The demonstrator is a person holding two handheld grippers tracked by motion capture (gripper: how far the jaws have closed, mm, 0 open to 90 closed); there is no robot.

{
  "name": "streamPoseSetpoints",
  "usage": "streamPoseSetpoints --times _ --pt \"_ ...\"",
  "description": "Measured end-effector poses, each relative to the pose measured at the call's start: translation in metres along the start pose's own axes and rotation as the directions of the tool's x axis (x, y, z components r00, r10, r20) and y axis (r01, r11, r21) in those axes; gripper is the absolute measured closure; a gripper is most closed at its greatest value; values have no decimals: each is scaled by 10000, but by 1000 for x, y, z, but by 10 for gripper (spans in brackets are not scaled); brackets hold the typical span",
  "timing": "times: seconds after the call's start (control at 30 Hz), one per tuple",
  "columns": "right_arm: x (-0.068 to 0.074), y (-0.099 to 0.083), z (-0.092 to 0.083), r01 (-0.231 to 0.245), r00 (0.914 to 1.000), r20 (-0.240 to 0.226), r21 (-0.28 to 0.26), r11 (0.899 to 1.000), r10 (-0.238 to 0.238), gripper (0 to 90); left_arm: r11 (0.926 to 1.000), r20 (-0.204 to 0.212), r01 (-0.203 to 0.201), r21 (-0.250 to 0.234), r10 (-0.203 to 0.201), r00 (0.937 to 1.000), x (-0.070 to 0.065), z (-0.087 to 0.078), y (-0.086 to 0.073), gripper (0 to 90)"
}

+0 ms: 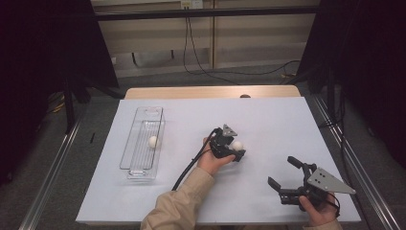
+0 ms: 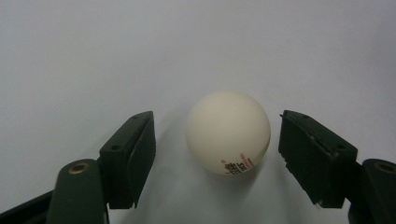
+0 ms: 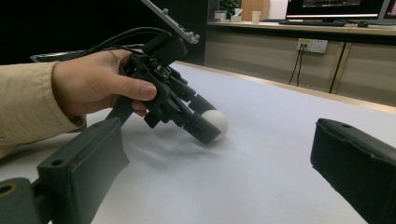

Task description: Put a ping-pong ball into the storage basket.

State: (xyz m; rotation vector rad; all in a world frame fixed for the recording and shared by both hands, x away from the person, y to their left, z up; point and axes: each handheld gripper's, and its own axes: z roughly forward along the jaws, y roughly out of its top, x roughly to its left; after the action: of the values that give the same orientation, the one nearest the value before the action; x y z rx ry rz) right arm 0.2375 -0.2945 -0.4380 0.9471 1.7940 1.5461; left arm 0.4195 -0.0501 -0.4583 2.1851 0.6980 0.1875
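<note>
The left gripper (image 1: 233, 149), sitting just left of centre in the high view, is straddling a white ball (image 1: 237, 145) that is resting on the white table (image 1: 268, 120). In the left gripper view the ball (image 2: 228, 132) is lying between the two black jaws with a sliver of table showing on each side, so the pads are not yet pressing on it; the gripper is released around it, not clenched. Toward the left of the high view a clear tray (image 1: 129, 153) is standing lengthwise, and a second white ball (image 1: 152, 141) is lying inside it near the middle. At the lower right of that view the right gripper (image 1: 285, 173) is resting in the person's hand with its jaws spread wide and nothing between them; the right gripper view is looking across the table at the left gripper (image 3: 205, 119) and the ball (image 3: 217, 123) beside its tips.

The ball looks like a table-tennis ball, with small red and black print low on its face: probably very light, hollow, stiff-shelled and smooth. It is likely to roll or squirt out if pinched off-centre, and a hard squeeze could dent it. The best hold seems to be across its widest part, pads level on opposite sides, with gentle pressure.
</note>
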Motion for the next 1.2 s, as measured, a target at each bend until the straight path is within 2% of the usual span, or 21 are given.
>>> streamPoseSetpoints --times 0.17,0.37,0.63,0.93,1.0,1.2 --pt "0 0 0 -44 10000 27 0 10000 44 24 9999 75 141 -1 -141 9999 0 2 1 334" --pt "0 0 -1 -74 10000 43 -7 10000 74 23 9999 169 83 100 -84 9998 -1 5 2 378" --pt "-1 0 -1 -41 10000 37 -3 10000 41 23 9997 52 -31 240 30 10000 -2 6 4 427" --pt "0 0 0 -96 9999 48 -28 9999 96 23 9997 -48 44 245 -42 10000 -2 5 4 507" --pt "0 0 0 -90 9999 53 -23 10000 90 23 9997 27 82 243 -82 10000 -1 5 4 508" --pt "0 -1 0 -77 10000 35 -10 10000 77 24 9993 -81 208 299 -205 9998 2 1 5 510"
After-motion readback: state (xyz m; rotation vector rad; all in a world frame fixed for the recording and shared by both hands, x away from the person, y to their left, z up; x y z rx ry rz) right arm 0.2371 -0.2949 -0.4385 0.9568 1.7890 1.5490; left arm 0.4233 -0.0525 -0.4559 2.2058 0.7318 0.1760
